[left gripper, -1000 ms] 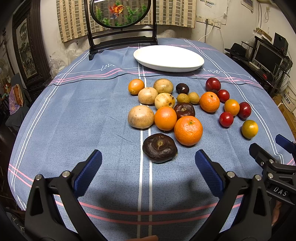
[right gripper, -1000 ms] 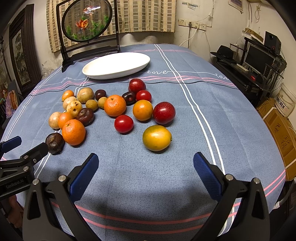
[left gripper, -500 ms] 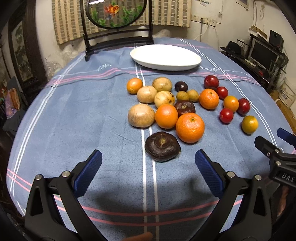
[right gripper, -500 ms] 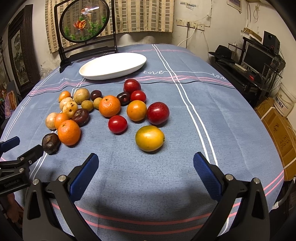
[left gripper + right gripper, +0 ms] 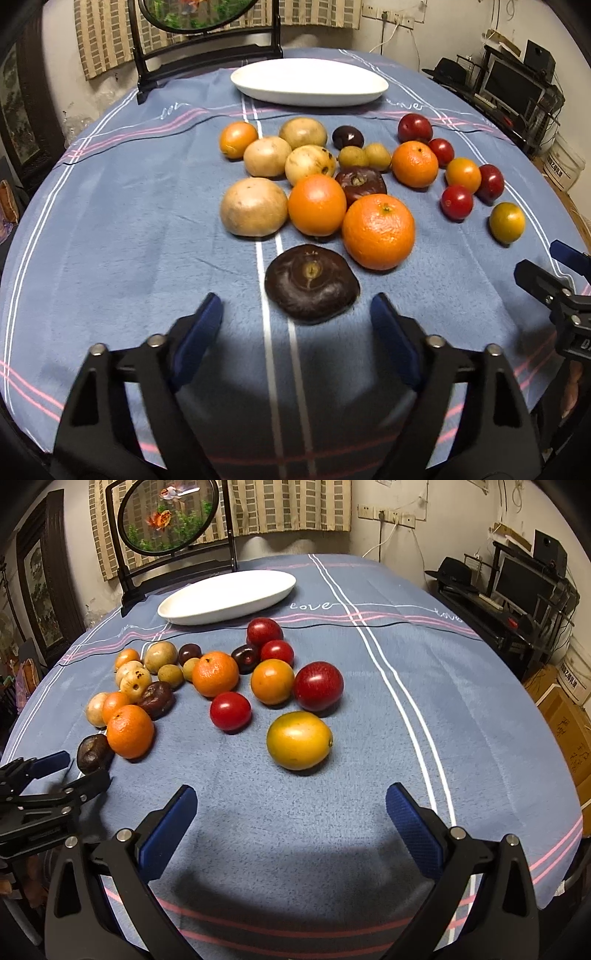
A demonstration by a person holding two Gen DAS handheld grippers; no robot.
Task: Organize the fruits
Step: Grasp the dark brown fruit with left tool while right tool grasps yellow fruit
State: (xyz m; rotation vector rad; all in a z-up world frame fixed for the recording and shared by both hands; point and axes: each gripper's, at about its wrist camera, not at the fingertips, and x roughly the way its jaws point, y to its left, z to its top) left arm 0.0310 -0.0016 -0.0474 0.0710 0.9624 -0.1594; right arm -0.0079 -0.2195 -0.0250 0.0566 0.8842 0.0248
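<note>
Fruits (image 5: pixel 215 674) lie on a cloth (image 5: pixel 369 686) lettered "love" (both claws unclenched, left narrowing).

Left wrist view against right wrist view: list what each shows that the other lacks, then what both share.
Only the left wrist view: the right hand-held gripper seen from the side at the frame's right edge, and the dark fruit large and close, just ahead of the left hand-held gripper, whose jaws have just been closing but do not touch it.

Only the right wrist view: the whole goldfish panel, cardboard boxes, and the "love" lettering in full.

Both: white plate, the fruit cluster, yellow fruit, striped cloth.
</note>
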